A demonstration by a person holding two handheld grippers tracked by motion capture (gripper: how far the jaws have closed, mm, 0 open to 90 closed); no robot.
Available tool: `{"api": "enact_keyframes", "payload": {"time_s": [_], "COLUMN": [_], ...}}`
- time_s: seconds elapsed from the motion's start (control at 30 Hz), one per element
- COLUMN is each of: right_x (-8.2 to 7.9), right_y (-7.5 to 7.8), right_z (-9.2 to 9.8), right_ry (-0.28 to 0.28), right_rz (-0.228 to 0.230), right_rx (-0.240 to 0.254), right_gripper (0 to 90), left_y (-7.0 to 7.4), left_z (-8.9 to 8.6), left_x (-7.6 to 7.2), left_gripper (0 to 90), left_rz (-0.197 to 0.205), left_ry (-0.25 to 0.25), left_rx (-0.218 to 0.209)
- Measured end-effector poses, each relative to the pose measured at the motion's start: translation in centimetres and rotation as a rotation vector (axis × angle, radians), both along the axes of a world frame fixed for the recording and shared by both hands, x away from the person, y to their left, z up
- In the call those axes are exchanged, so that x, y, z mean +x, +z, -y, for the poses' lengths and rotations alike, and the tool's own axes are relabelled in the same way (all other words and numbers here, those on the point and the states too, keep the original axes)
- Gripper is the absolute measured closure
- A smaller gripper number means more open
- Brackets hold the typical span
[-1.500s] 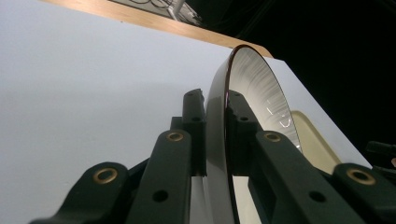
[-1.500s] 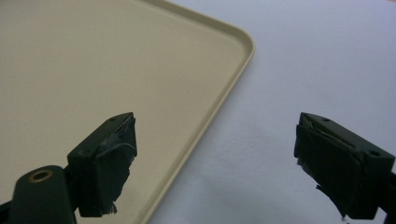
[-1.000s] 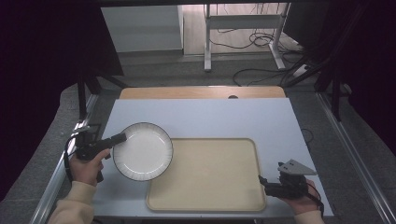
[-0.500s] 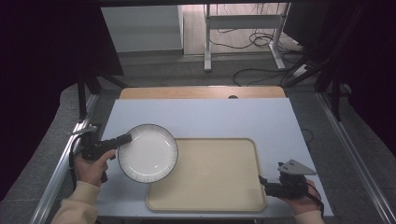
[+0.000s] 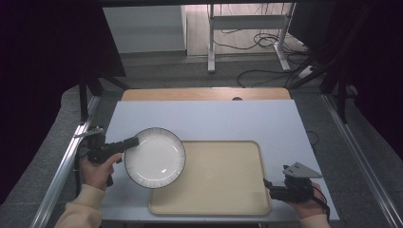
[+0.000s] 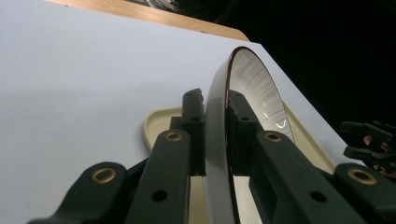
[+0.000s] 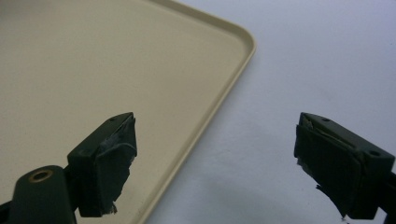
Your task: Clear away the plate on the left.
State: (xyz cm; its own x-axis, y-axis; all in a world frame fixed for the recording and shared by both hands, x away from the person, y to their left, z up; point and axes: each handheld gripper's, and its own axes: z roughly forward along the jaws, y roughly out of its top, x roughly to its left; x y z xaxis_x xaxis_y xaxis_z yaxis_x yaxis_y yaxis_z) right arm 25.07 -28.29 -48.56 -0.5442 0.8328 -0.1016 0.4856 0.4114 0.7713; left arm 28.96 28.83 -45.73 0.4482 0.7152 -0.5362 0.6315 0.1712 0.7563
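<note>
A white plate [image 5: 154, 157] with a dark ribbed rim hangs partly over the left edge of a beige tray [image 5: 223, 183]. My left gripper [image 5: 133, 141] is shut on the plate's left rim. In the left gripper view the plate [image 6: 252, 88] stands edge-on between the two pads of that gripper [image 6: 215, 100], with the tray's corner [image 6: 156, 121] behind. My right gripper [image 5: 267, 184] rests at the tray's near right corner, open. In the right gripper view its jaws [image 7: 215, 140] stand wide apart over the tray's rim [image 7: 224, 93], holding nothing.
The tray lies on a pale blue-grey tabletop [image 5: 204, 121] with a wooden strip [image 5: 204, 93] along its far edge. Metal rails run down both sides of the table. Cables and a stand sit on the floor beyond.
The left hand has carried the plate a little to the right, so it overlaps the tray's left edge more. The right gripper has stayed where it was.
</note>
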Motion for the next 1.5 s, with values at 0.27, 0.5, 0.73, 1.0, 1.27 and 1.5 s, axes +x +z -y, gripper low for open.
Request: {"api": "enact_keyframes", "payload": {"time_s": [0.27,0.5,0.73,1.0,1.27,1.5], "right_x": [0.0,0.0,0.0,0.0,0.0,0.0], "right_y": [0.0,0.0,0.0,0.0,0.1,0.1], "right_z": [0.0,0.0,0.0,0.0,0.1,0.0], "right_ry": [0.000,-0.005,-0.006,-0.006,-0.009,-0.010], "right_rz": [0.000,0.002,0.004,0.004,0.007,0.011], "right_rx": [0.000,-0.004,-0.004,-0.005,-0.002,-0.002], "right_gripper": [13.5,14.6,14.8,14.8,14.7,14.7], "left_y": [0.2,0.3,0.4,0.3,0.4,0.3], "left_z": [0.5,1.0,1.4,1.7,2.2,3.3], "left_x": [0.0,0.0,-0.1,0.0,0.1,0.6], "left_gripper": [80.1,80.0,80.0,79.9,79.8,79.8], "left_rz": [0.002,0.007,0.012,0.008,0.009,-0.001], "left_ry": [-0.005,-0.015,-0.020,-0.022,-0.036,-0.051], "left_rx": [0.005,0.005,0.003,0.005,-0.004,-0.012]}}
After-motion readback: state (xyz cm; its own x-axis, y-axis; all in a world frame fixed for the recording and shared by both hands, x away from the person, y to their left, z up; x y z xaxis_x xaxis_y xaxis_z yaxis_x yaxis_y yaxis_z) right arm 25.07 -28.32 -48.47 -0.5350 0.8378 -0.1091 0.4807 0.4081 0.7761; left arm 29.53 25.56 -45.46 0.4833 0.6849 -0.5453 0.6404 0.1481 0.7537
